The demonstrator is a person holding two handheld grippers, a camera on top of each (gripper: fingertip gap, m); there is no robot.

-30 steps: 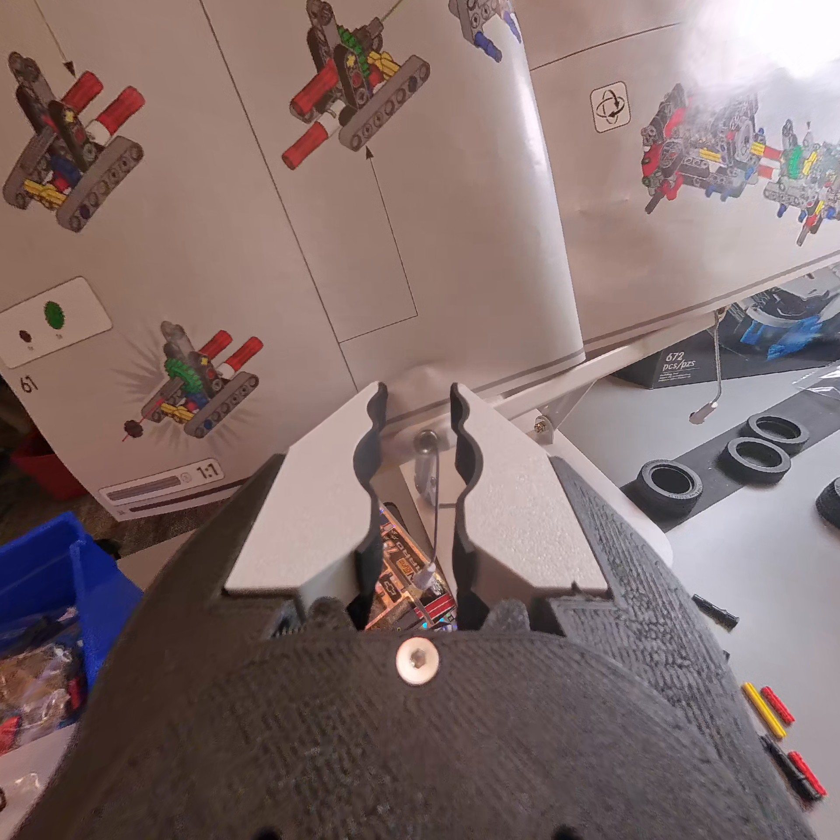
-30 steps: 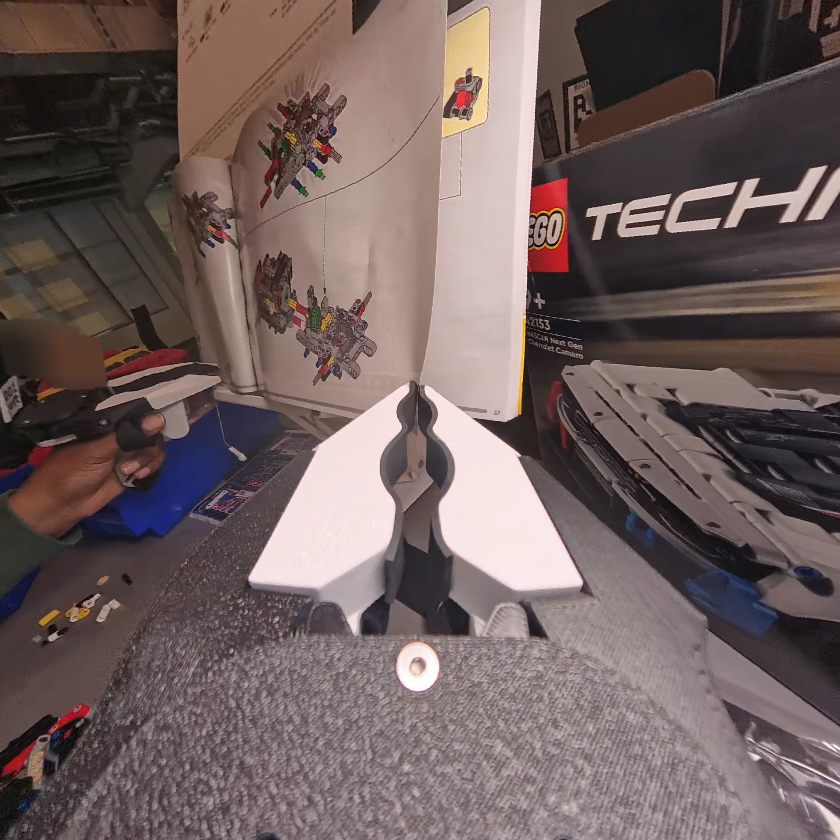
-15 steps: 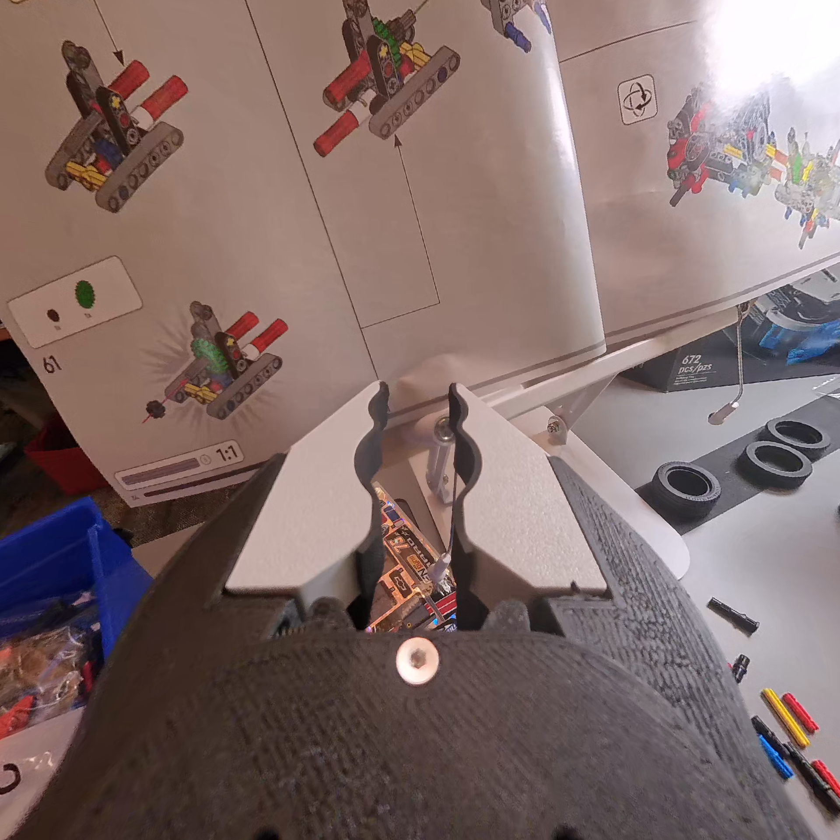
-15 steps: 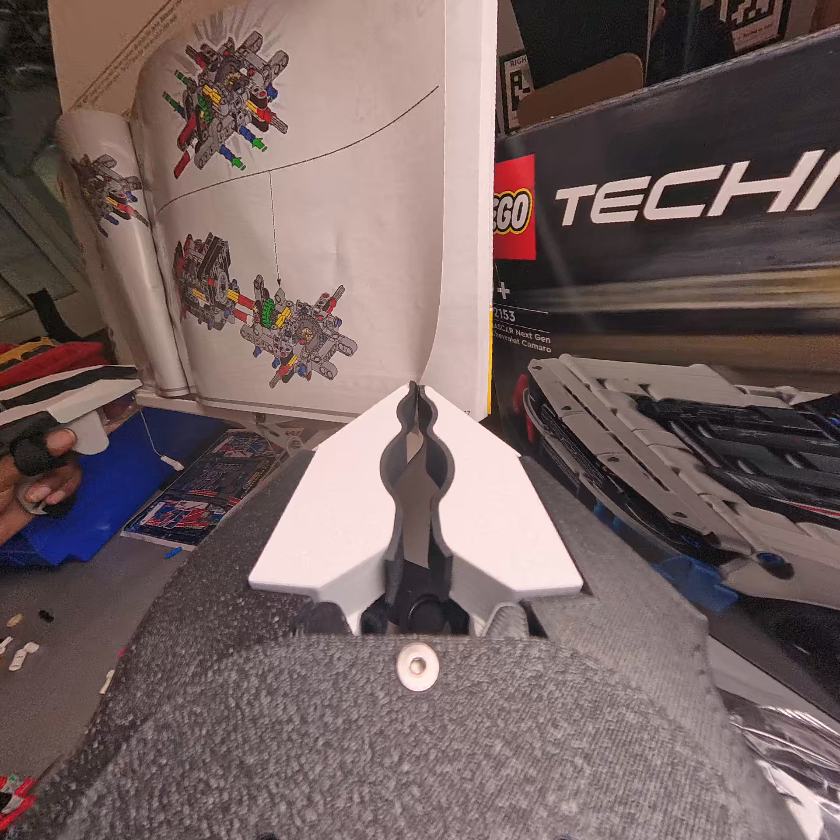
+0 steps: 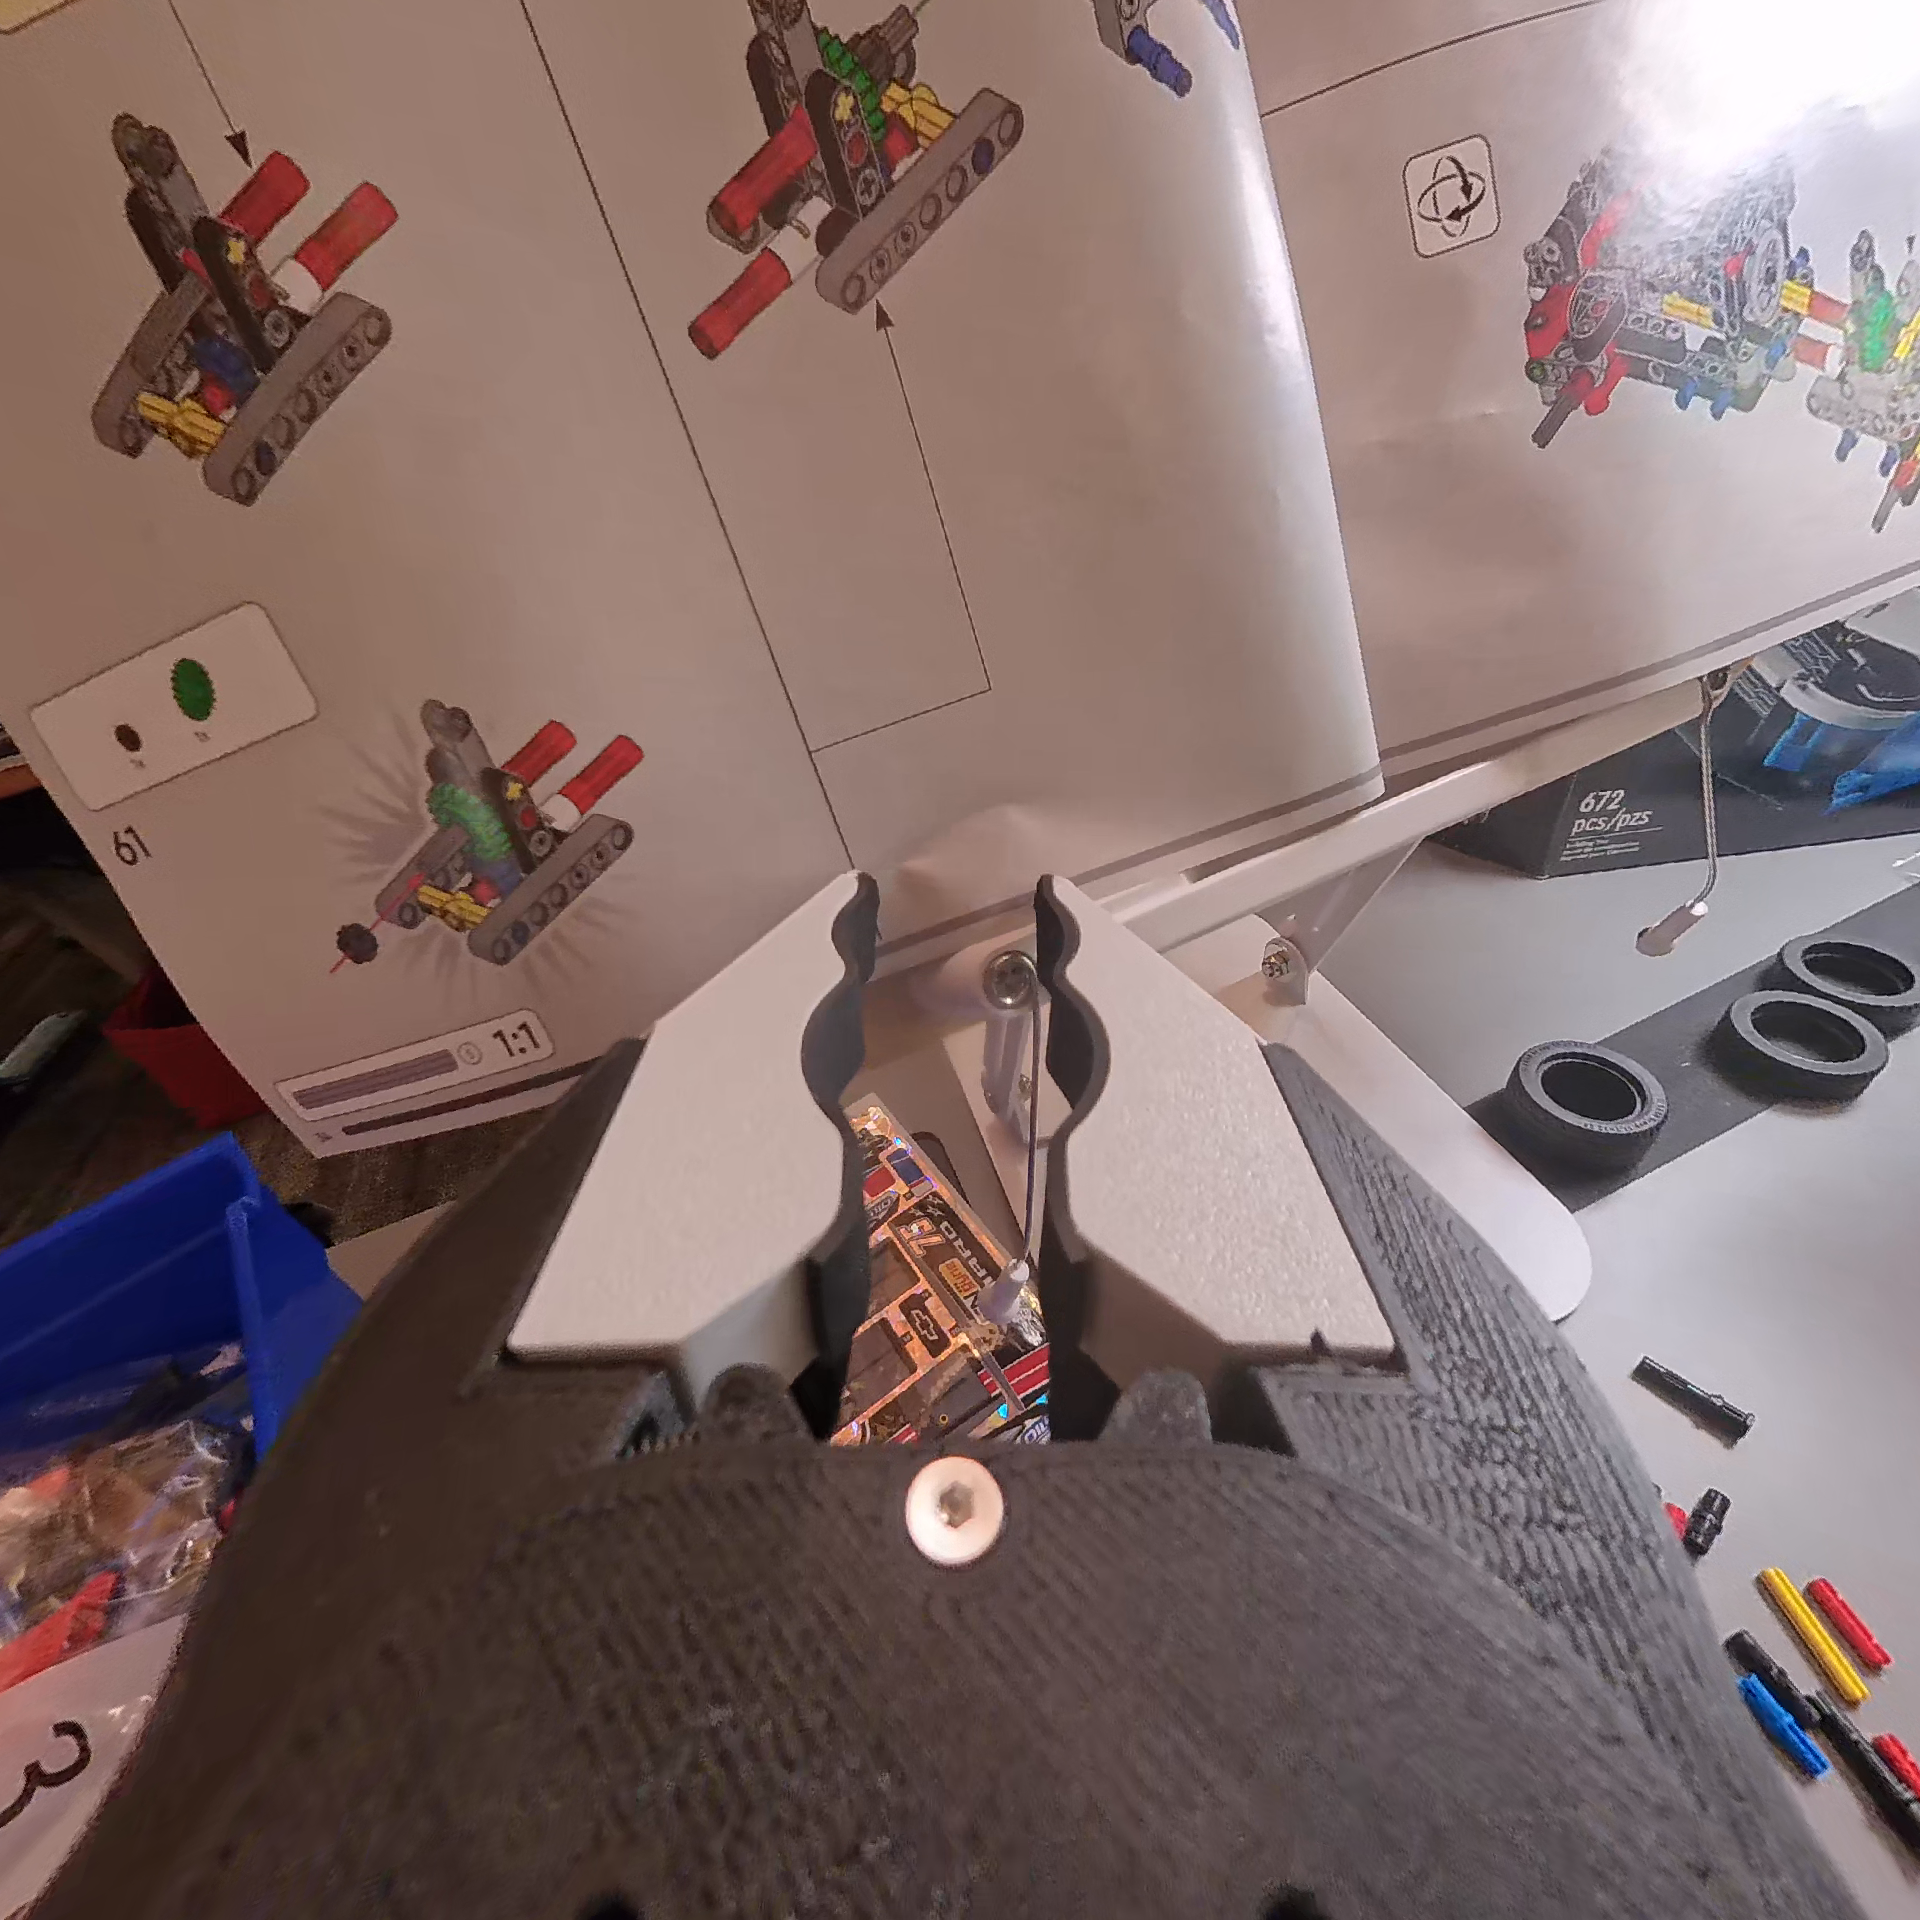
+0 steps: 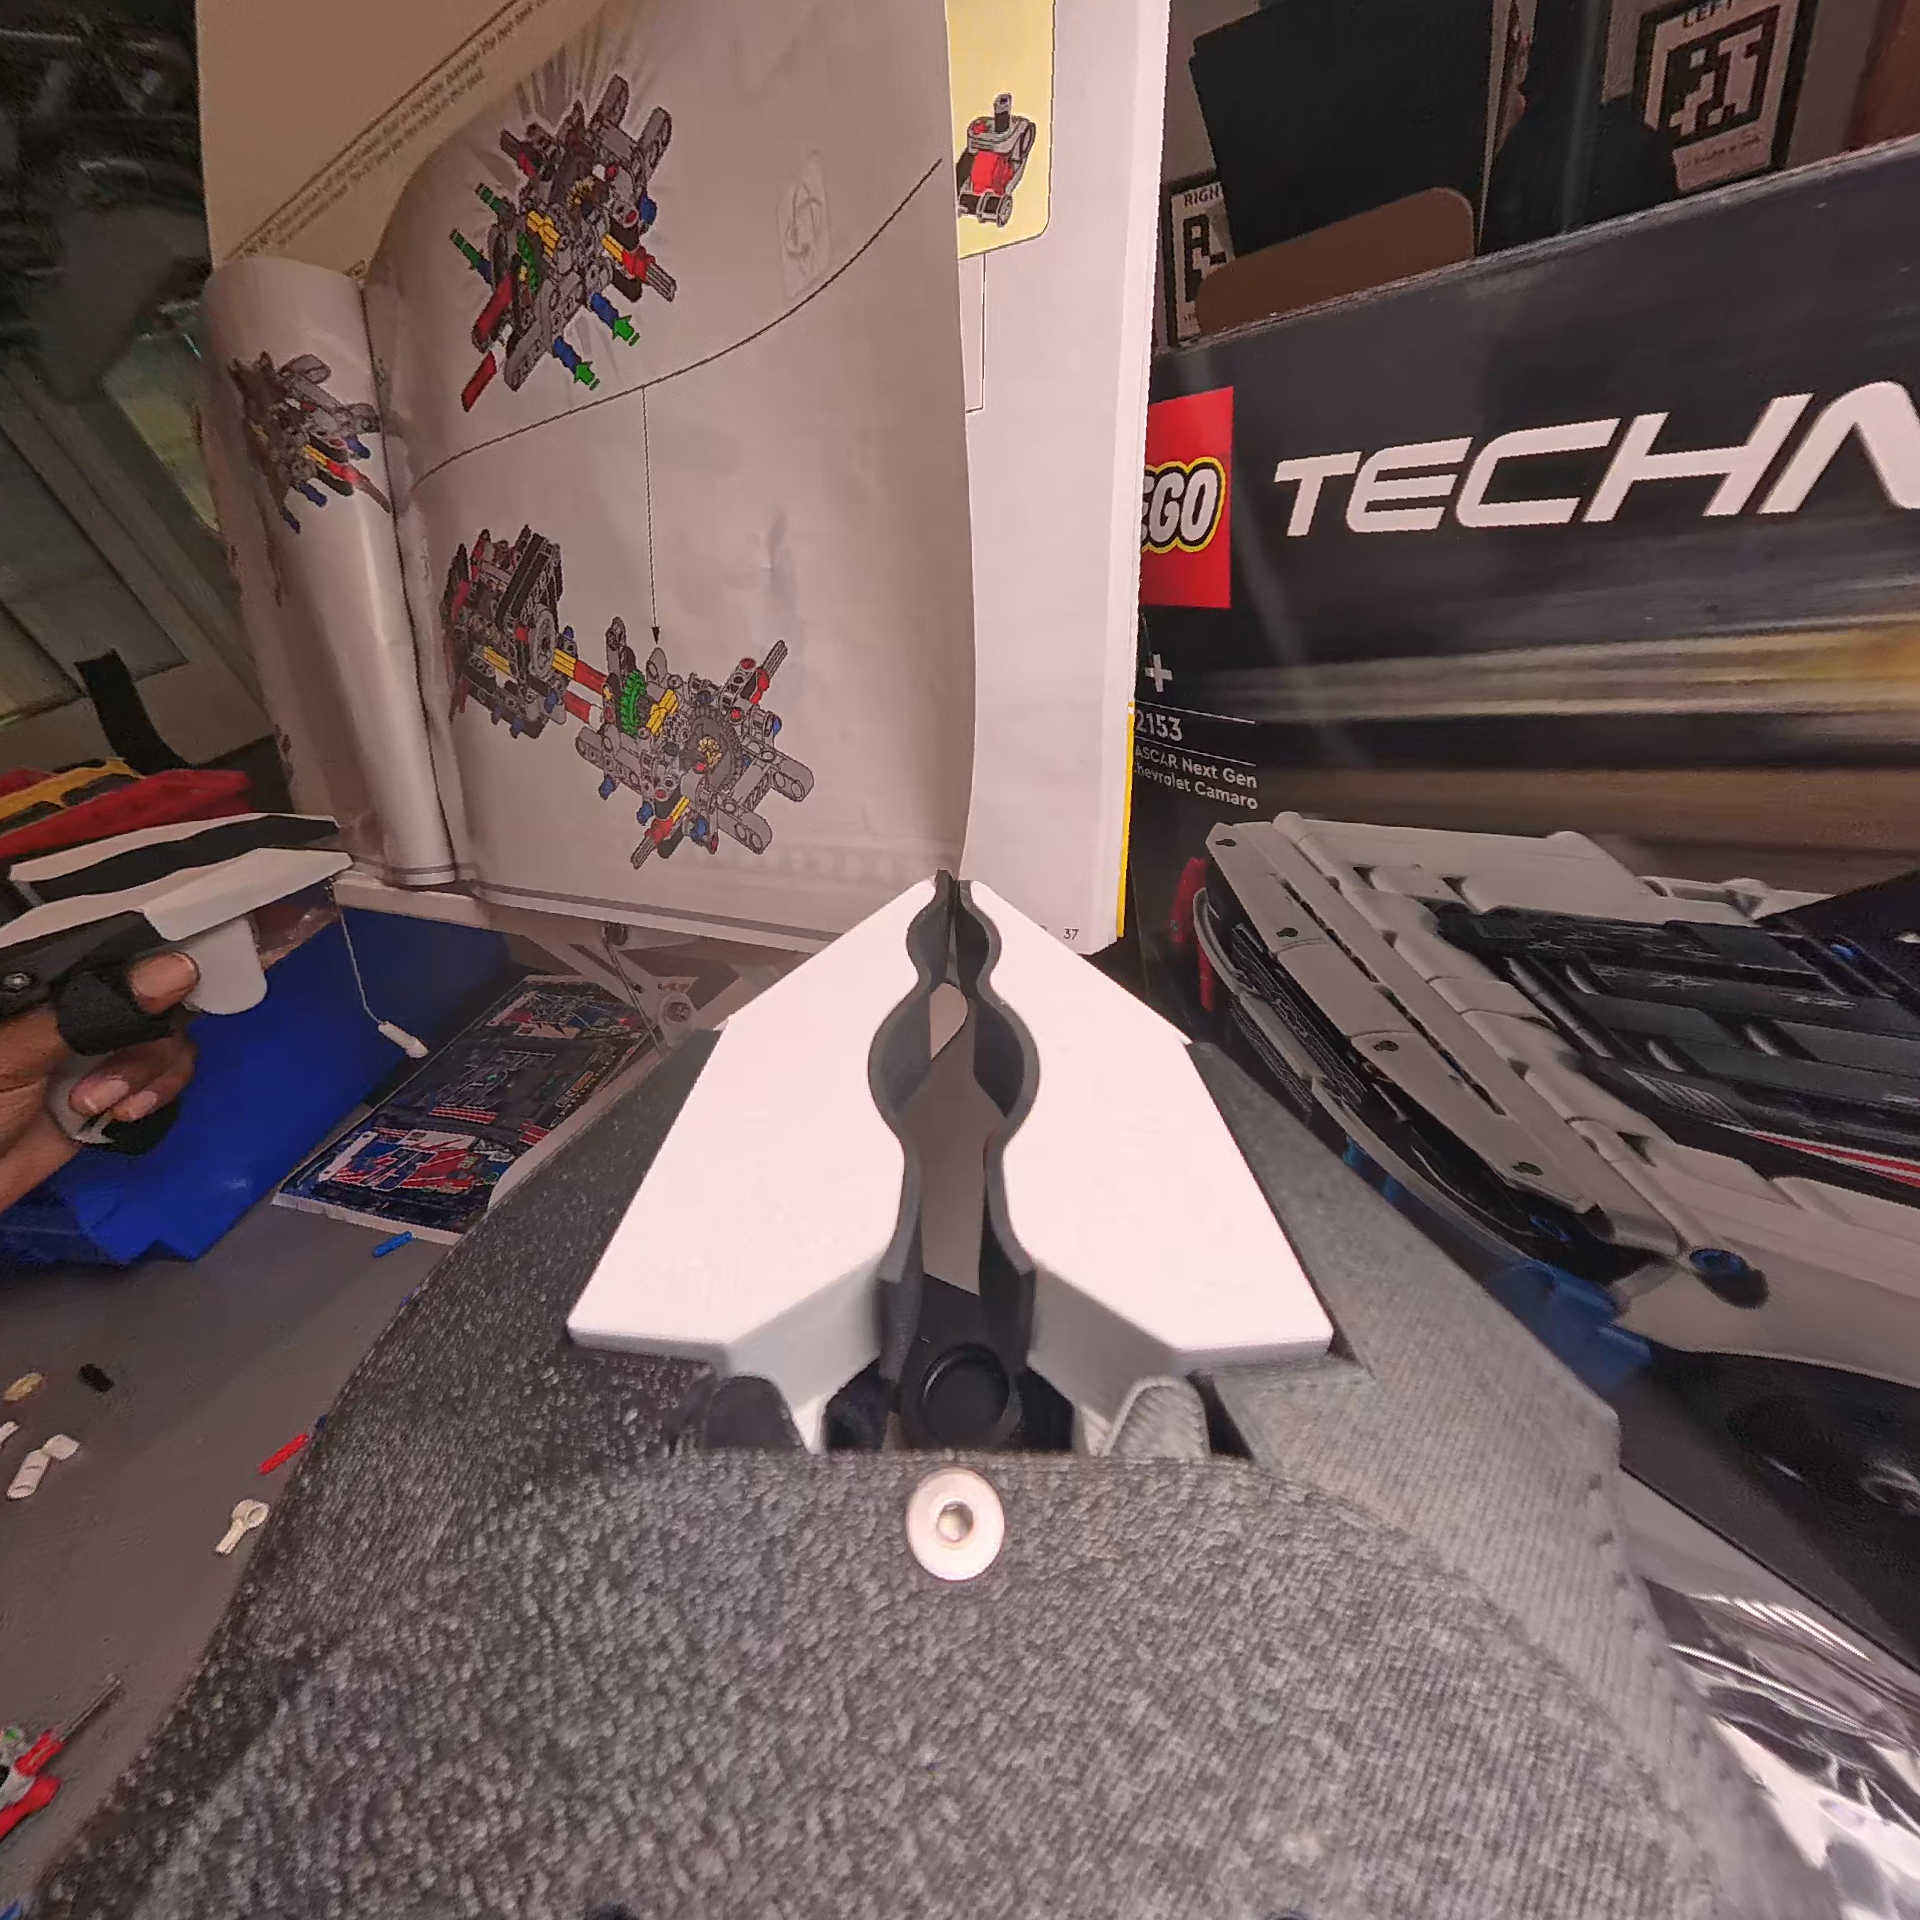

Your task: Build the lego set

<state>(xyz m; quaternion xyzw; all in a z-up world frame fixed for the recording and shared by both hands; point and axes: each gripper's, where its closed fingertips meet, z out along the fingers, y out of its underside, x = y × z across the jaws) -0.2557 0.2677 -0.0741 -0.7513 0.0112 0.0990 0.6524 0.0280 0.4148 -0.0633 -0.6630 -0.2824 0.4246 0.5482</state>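
Note:
My left gripper (image 5: 951, 894) is open and empty. It points at the bottom edge of the open instruction booklet (image 5: 1039, 468) on its white stand (image 5: 1455, 1143). My right gripper (image 6: 954, 888) is shut with its tips touching, held in front of the same booklet (image 6: 727, 468) and the black Lego box (image 6: 1558, 623). A black round part (image 6: 956, 1387) shows deep between its fingers; I cannot tell whether it is held. Loose coloured pins (image 5: 1808, 1652) lie on the grey table at the right. The left gripper also shows in the right wrist view (image 6: 177, 894), held by a hand (image 6: 83, 1049).
Three black tyres (image 5: 1584, 1101) lie right of the stand. A black pin (image 5: 1691, 1387) lies nearer. A blue bin (image 5: 135, 1309) with bagged parts is at the left. A sticker sheet (image 6: 488, 1101) lies under the stand. Small pale pieces (image 6: 42, 1449) lie at the left. The gap from one gripper's tips to the other's is roughly 30 centimeters.
The left gripper has shifted left, so the booklet and tyres slid right in its view. The right gripper has come closer to the booklet and box. Both jaws stand as before.

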